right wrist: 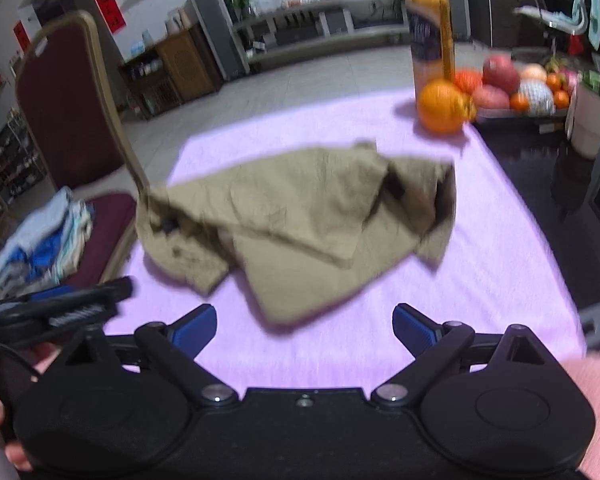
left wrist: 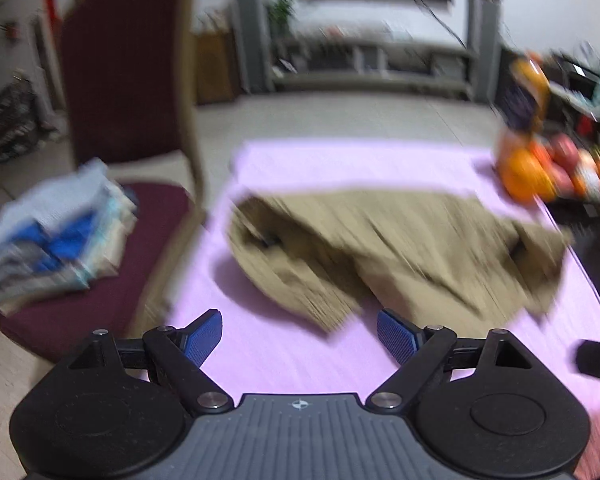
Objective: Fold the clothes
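A crumpled khaki garment (left wrist: pixel 380 248) lies in a heap on the pink cloth-covered table (left wrist: pixel 260 360); it also shows in the right wrist view (right wrist: pixel 300 220). My left gripper (left wrist: pixel 300 336) is open and empty, just short of the garment's near edge. My right gripper (right wrist: pixel 304 328) is open and empty, also just short of the near edge. The left gripper's body (right wrist: pixel 60 308) shows at the left of the right wrist view. The left wrist view is motion-blurred.
A maroon chair (left wrist: pixel 120 80) stands left of the table with a stack of folded clothes (left wrist: pixel 56 236) on its seat. An orange juice bottle (right wrist: pixel 430 36), an orange (right wrist: pixel 440 106) and a fruit tray (right wrist: pixel 520 88) sit at the far right corner.
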Available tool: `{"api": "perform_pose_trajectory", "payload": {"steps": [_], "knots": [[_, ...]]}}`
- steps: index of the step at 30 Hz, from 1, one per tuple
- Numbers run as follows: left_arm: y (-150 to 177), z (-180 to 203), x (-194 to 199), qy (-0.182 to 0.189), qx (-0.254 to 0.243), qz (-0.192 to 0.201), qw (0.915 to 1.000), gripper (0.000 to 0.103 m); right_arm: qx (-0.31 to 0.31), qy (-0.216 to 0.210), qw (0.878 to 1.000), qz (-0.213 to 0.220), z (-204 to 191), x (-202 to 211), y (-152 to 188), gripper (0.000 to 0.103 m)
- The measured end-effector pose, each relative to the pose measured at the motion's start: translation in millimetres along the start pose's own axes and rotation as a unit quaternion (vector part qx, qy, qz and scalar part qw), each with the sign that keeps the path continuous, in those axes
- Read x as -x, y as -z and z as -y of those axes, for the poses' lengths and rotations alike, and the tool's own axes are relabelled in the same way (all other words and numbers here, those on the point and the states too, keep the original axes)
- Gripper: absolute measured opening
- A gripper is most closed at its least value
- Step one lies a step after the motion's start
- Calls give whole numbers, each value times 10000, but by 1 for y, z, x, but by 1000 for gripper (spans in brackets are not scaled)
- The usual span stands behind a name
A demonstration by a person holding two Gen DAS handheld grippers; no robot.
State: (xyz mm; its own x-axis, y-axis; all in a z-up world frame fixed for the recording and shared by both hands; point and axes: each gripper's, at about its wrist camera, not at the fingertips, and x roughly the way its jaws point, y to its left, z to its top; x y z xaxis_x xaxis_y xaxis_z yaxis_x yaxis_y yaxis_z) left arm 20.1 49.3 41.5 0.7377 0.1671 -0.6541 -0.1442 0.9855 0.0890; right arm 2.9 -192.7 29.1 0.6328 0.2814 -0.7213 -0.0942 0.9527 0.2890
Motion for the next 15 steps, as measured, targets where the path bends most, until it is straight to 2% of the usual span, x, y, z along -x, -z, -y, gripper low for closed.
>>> {"api": "perform_pose_trajectory", "payload": {"steps": [4,6,8,11,12,14,15], "knots": [[-26,-26,-5,-186,261,275,9991,81,-35,-302,9979,567,-3,14,-37,95],[-38,-37,-10,-237,392,358,9983,75,-41,-568,9947,861,-5,14,-55,96],[-44,-43,-25,-189,516,319,9980,72,-67,-745,9920,1018,-7,6,-72,96],[-42,-45,-58,55,675,-55,9977,66,-79,-861,9917,953,-7,-23,-88,94],[-41,-43,-71,136,681,-211,9974,64,-49,-846,9925,883,-6,-37,-91,92],[-34,-33,-99,241,577,-498,9968,58,-107,-628,9957,672,1,-67,-93,71],[-30,-27,-112,291,501,-603,9965,56,-138,-516,9970,566,4,-82,-94,65]]}}
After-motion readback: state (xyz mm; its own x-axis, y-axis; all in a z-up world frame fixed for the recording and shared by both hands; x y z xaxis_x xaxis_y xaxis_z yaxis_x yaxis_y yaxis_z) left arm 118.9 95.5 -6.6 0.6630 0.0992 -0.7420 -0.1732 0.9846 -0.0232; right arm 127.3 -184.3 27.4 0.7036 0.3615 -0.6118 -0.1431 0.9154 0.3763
